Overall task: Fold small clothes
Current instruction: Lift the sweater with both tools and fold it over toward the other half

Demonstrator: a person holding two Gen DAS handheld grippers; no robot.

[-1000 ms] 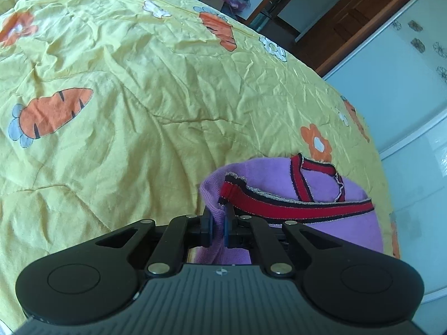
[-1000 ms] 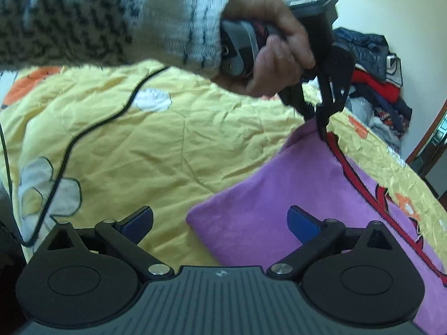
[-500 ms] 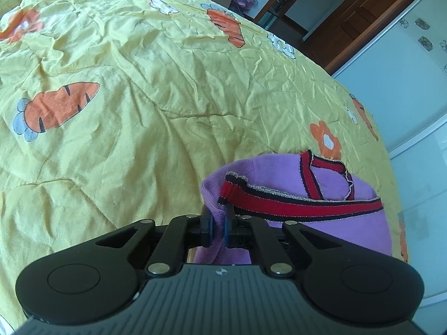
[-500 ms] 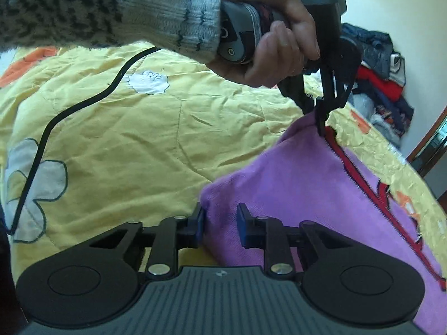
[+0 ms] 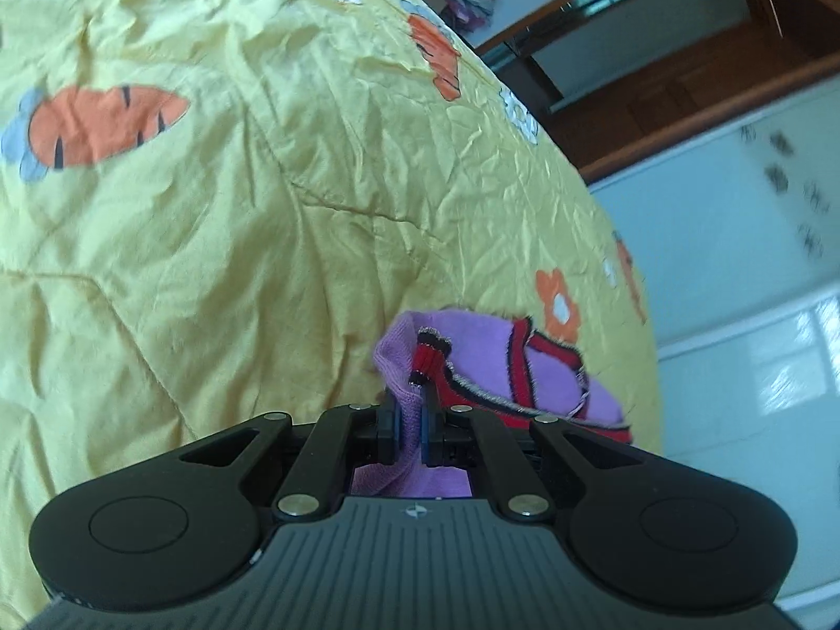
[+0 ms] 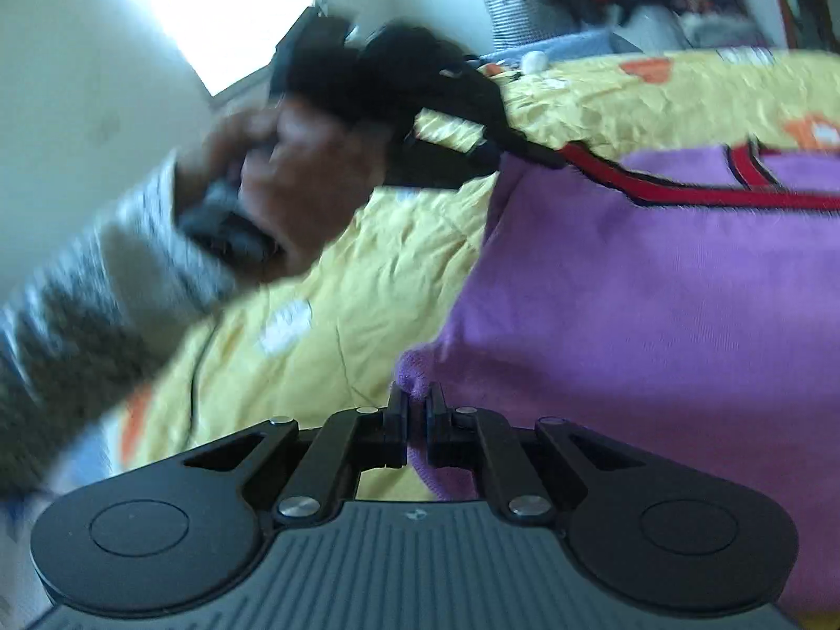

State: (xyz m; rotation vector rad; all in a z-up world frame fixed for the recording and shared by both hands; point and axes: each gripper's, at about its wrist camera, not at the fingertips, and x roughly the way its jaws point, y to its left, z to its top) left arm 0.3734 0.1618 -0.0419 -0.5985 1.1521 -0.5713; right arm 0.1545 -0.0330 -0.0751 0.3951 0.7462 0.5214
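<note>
My left tool (image 5: 408,422) is clenched on the red-trimmed corner of the purple garment (image 5: 546,378); right tool (image 6: 417,422) pinches another purple corner. Garment hangs lifted btwn them over the yellow carrot-print bedspread (image 5: 262,199). Left hand (image 6: 294,178) blurred in right view.

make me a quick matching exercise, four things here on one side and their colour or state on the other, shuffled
Things:
1. garment
2. trim
3. bedspread
4. right gripper

Colour or state:
A. yellow with carrots
B. shut on cloth
C. purple
D. red and black

Pairs: 1-C, 2-D, 3-A, 4-B
</note>
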